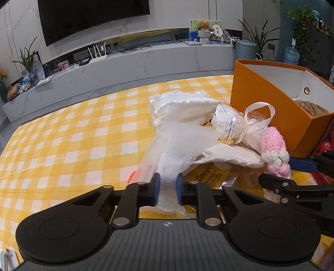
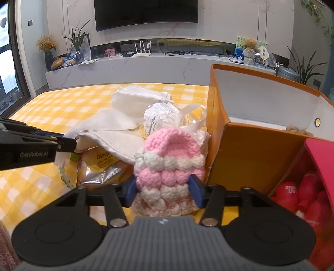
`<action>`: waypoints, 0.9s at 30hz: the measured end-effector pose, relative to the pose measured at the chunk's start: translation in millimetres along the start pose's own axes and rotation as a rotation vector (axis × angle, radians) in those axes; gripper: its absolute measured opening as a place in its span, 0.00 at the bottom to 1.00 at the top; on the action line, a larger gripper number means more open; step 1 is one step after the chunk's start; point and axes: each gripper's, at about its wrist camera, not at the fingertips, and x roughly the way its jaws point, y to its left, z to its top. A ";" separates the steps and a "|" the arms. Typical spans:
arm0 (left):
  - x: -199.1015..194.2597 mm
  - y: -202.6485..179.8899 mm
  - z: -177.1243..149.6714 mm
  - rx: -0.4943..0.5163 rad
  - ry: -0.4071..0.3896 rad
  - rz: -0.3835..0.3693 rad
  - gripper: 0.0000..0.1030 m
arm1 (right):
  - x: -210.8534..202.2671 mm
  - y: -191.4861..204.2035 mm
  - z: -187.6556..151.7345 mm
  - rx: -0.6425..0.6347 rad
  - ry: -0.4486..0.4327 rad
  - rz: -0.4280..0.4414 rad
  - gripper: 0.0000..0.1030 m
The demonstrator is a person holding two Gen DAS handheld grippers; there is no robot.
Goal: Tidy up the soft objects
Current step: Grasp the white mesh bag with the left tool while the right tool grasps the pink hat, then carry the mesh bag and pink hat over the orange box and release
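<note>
Pinching white mesh (image 1: 167, 158) in my left gripper (image 1: 168, 188) and the pink crochet hat (image 2: 167, 164) in my right gripper (image 2: 165, 192), over the yellow checked tablecloth (image 1: 73, 135) beside the orange box (image 2: 246, 154), facing a wall-hung TV (image 2: 146, 12)

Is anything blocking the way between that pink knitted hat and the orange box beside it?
Nothing visible stands between them. The pink knitted hat, pinched by the right gripper, sits right beside the orange box. Only the box's near wall must be cleared; its top is open, with something brown and woolly already inside.
</note>
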 end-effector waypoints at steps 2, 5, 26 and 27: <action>-3.9 1.5 -0.1 -0.017 -0.005 -0.004 0.08 | -2.6 0.9 -0.8 -0.010 -0.002 0.000 0.39; -12.6 2.6 -0.5 -0.038 -0.008 -0.017 0.04 | -9.1 3.1 -1.0 -0.033 -0.013 -0.001 0.33; -97.5 3.0 -23.6 -0.240 -0.057 -0.171 0.02 | -101.3 -5.7 -10.6 0.004 -0.103 0.090 0.21; -102.8 2.3 -24.0 -0.252 -0.063 -0.185 0.02 | -107.3 -6.9 -11.2 0.010 -0.109 0.097 0.21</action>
